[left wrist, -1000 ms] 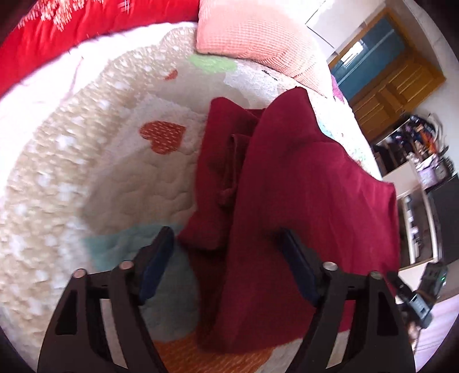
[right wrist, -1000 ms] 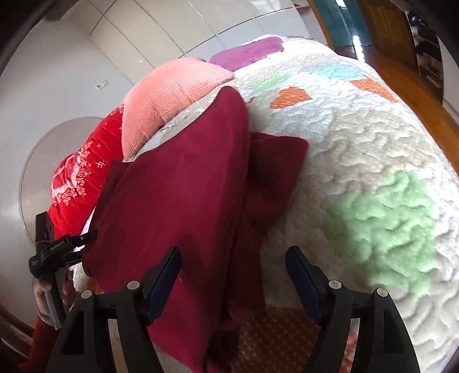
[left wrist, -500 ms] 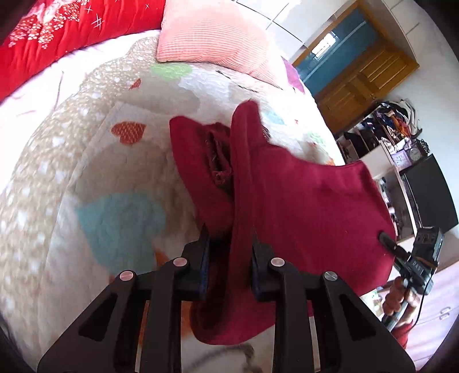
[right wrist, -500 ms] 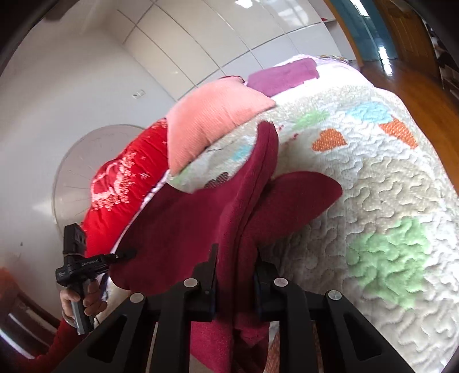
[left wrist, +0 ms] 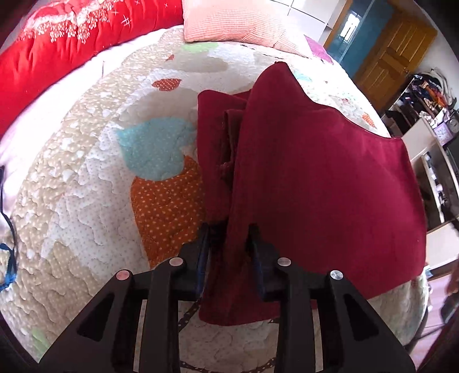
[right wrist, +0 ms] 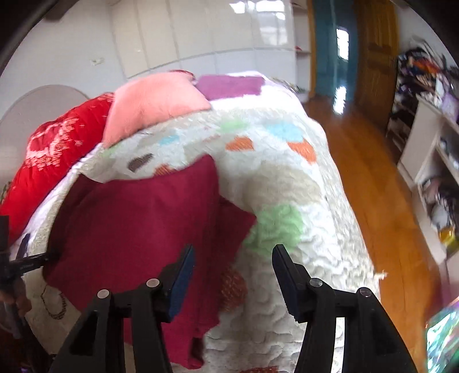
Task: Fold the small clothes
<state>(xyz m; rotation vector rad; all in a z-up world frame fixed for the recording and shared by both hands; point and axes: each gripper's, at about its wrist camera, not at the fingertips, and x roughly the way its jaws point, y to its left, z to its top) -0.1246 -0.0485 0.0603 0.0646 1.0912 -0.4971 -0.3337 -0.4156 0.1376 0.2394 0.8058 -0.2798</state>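
Observation:
A dark red garment (left wrist: 315, 178) lies partly folded on the patchwork quilt (left wrist: 86, 200). My left gripper (left wrist: 229, 252) is shut on the garment's near edge and holds a fold of it up off the quilt. In the right wrist view the same garment (right wrist: 137, 223) lies lower left on the quilt (right wrist: 287, 178). My right gripper (right wrist: 232, 278) is open and empty, just above the garment's right edge, with its left finger over the cloth.
A pink pillow (left wrist: 229, 20) and a red duvet (left wrist: 57, 37) lie at the head of the bed. Wooden floor (right wrist: 373, 172), a wooden door and cluttered white shelves (right wrist: 430, 157) stand to the right of the bed.
My right gripper has let go of the garment and opened, pulling back to the right. The raised cloth has dropped flatter on that side. My left gripper stays shut on the garment.

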